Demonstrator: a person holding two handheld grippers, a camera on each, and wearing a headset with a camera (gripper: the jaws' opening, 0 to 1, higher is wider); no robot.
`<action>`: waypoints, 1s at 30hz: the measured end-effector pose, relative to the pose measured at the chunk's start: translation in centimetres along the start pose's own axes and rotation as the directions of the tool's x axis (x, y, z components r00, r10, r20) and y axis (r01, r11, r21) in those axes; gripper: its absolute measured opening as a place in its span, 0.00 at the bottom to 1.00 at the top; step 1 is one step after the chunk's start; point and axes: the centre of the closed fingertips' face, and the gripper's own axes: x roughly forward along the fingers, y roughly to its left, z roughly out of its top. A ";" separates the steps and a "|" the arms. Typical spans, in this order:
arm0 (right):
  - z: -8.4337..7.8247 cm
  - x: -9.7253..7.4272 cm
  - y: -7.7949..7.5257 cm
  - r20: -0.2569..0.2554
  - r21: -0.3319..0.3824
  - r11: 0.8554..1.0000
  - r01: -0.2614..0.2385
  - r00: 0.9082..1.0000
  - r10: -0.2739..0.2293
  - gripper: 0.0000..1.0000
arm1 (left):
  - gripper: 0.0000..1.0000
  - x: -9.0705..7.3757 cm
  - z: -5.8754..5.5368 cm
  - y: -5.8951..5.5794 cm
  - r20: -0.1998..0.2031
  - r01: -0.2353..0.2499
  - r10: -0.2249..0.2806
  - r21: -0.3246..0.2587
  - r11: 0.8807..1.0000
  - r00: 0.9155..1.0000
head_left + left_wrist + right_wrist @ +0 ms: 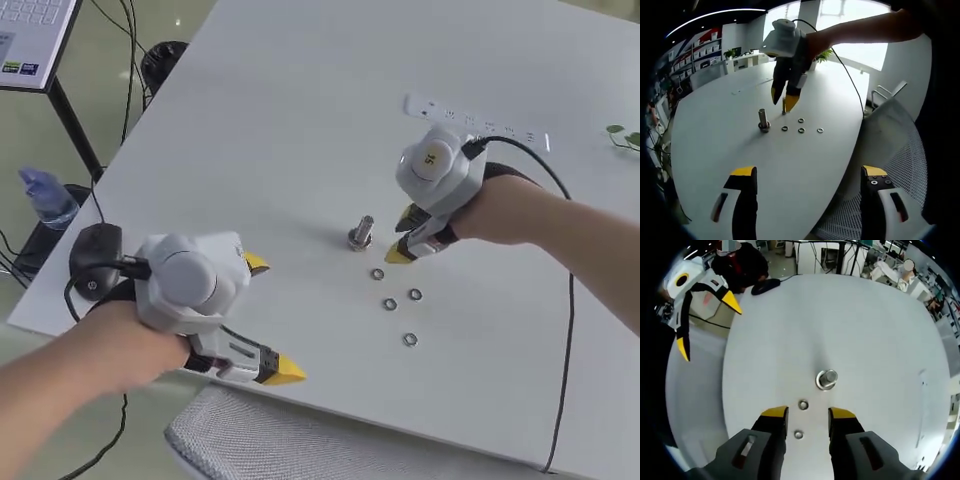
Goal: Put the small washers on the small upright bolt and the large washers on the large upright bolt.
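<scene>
The large bolt stands upright mid-table, also seen in the left gripper view and from above in the right gripper view. Several small washers lie flat just right of it. A thin small bolt stands under the tips of my right gripper, which hovers open over it. Between the right gripper's jaws sits a small round metal piece, with another just ahead. My left gripper is open wide and holds nothing, near the table's front edge.
A white power strip lies at the back of the white table. A grey mesh chair stands at the front edge. A black mouse lies by my left hand, and a cable trails from the right gripper.
</scene>
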 end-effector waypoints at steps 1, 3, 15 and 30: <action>0.0 0.1 0.0 0.000 0.001 1.000 0.001 1.000 -0.001 0.33 | 0.85 0.0 0.0 0.0 0.001 0.000 0.000 -0.001 1.000 1.000; -0.1 0.4 0.5 0.004 0.010 1.000 0.001 1.000 -0.001 0.33 | 0.85 0.0 0.0 0.0 0.002 -0.002 0.002 -0.003 1.000 1.000; -1.5 2.4 1.4 0.013 0.041 0.999 0.014 1.000 -0.014 0.32 | 0.85 0.0 0.0 0.0 0.000 0.007 -0.007 0.000 1.000 1.000; -2.1 4.3 2.1 0.034 0.060 0.998 0.026 0.999 -0.028 0.31 | 0.83 -0.1 -0.5 0.1 -0.010 0.015 -0.015 0.001 1.000 1.000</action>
